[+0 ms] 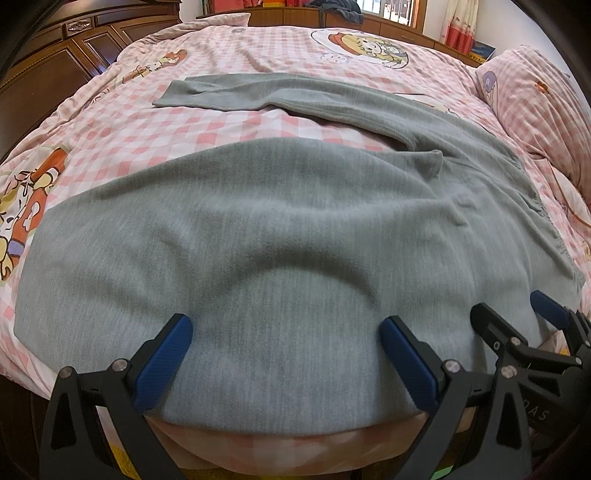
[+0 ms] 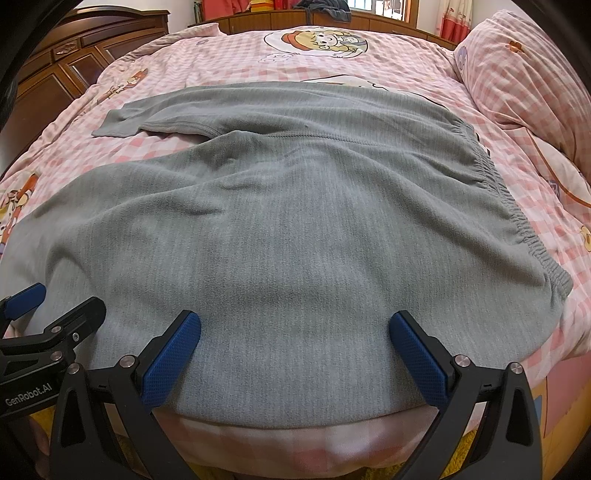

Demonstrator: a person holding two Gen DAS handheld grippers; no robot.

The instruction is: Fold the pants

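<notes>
Grey fleece pants [image 1: 280, 229] [image 2: 295, 221] lie spread on a pink checked bed. Their elastic waistband [image 2: 517, 214] is at the right, one leg [image 1: 221, 90] stretches far left, and the other leg covers the near edge. My left gripper [image 1: 286, 334] stands open at the near hem, blue pads on either side of the cloth with nothing pinched. My right gripper [image 2: 295, 328] is open too, just right of the left one, over the same near edge. The right gripper [image 1: 517, 317] shows at the left wrist view's right edge, and the left gripper [image 2: 55, 306] at the right wrist view's left edge.
The pink cartoon-print quilt [image 1: 258, 48] covers the bed. A matching pillow [image 2: 524, 70] lies at the right. A dark wooden headboard [image 1: 55, 66] rises at the left, with a wooden ledge and a window [image 2: 369, 7] beyond the far side. The bed's near edge [image 2: 295, 443] drops below the grippers.
</notes>
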